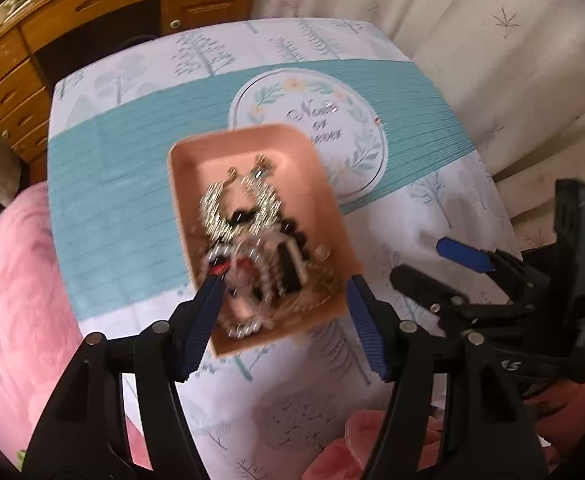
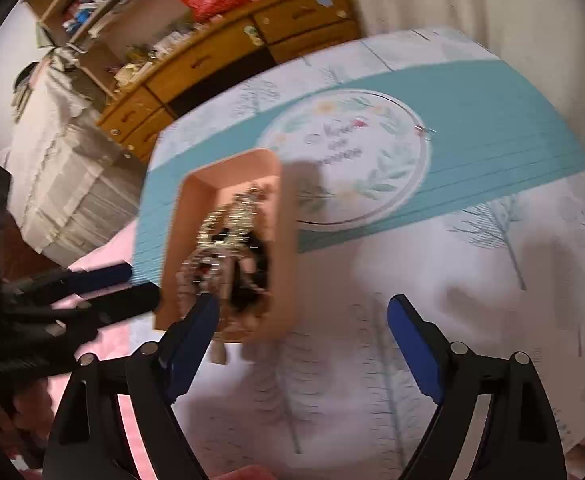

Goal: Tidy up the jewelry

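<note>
Table under a white cloth (image 1: 432, 208) printed with pale trees and a teal band: serves as work surface. Pink rectangular cardboard tray (image 1: 196, 168) sits on the teal band's near edge, holding a tangled heap of gold chains, dark beads and pearl strands (image 1: 252, 236).

Left gripper (image 1: 282, 300): fingers spread, straddling the tray's near end, nothing grasped. Right gripper (image 2: 304, 320): fingers wide apart, released, empty, just beside the tray.

Recommended: single out one strand at the heap's edge; close slowly to avoid dragging the tangle.

Right wrist view alone shows cluttered wooden shelves (image 2: 104, 4); left wrist view alone shows the pink blanket (image 1: 12, 300).
</note>
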The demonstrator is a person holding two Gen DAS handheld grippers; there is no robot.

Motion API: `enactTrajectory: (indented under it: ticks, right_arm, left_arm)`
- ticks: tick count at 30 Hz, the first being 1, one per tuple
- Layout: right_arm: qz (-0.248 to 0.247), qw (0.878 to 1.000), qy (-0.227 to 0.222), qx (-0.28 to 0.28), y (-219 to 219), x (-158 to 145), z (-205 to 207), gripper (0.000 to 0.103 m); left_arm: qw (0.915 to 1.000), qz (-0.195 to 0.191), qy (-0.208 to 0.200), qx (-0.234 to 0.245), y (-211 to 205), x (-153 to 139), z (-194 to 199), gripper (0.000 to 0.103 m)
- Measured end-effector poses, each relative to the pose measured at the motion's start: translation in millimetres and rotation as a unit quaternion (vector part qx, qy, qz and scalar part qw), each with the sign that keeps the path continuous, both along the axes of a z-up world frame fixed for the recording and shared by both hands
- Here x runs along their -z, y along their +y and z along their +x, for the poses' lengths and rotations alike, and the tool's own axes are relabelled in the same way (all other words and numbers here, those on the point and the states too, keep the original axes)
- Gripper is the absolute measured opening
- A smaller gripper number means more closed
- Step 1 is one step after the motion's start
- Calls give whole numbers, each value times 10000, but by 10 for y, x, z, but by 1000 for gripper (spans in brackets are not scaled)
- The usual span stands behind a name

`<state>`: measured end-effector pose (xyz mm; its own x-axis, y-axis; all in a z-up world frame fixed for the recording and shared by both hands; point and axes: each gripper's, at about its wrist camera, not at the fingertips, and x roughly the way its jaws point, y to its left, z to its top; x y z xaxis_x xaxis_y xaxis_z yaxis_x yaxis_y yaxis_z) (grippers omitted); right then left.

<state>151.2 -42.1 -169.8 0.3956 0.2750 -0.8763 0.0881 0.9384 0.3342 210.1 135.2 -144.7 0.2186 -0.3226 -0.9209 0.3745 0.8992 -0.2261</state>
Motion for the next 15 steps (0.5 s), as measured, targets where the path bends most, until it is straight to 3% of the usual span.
enactTrajectory:
  ticks: [8, 15]
  right_arm:
    - [-450, 9986, 267, 39, -544, 282, 363, 90]
    - [-917, 9953, -256, -199, -876, 431, 854, 90]
  left_arm:
    - [9976, 436, -496, 229, -494, -282, 590, 61]
    - [9961, 410, -622, 466, -990, -188, 1097, 61]
